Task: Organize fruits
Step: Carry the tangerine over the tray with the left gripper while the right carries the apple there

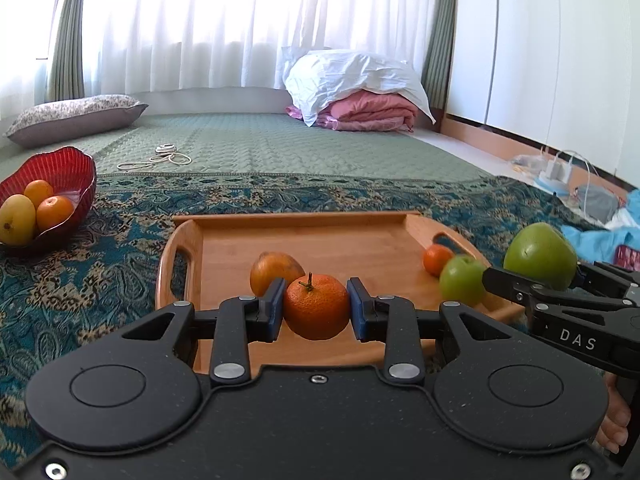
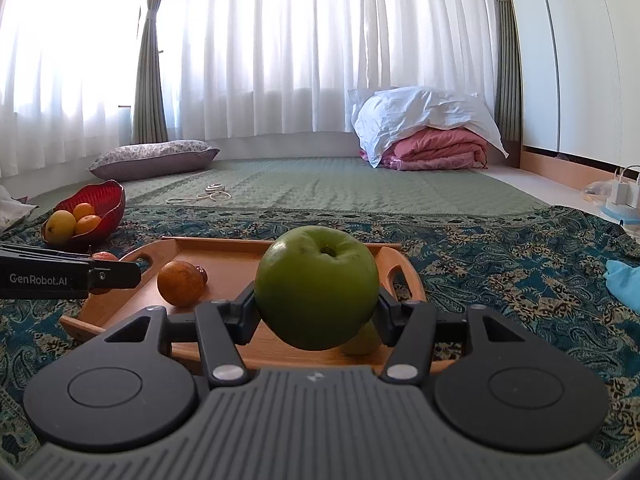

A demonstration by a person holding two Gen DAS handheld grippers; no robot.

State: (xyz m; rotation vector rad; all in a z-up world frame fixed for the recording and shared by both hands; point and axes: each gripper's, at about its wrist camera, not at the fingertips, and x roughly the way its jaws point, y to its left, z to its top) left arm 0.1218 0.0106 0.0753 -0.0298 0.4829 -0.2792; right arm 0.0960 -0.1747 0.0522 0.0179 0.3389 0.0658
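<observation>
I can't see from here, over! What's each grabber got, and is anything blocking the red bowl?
Left gripper clamped on tangerine. Right gripper clamped on green apple. Red bowl holds three fruits; path looks clear.

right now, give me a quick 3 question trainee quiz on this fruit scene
1. Multiple choice: what does the left gripper hold? A) green apple B) orange mandarin C) yellow mango
2. True or false: the red bowl holds no fruit.
3. Fill in: the right gripper is shut on a ___ above the wooden tray.

Key:
1. B, the orange mandarin sits clamped between the blue pads.
2. False; a yellow mango and two oranges lie in it.
3. Large green apple; a smaller green apple remains on the tray.
</observation>
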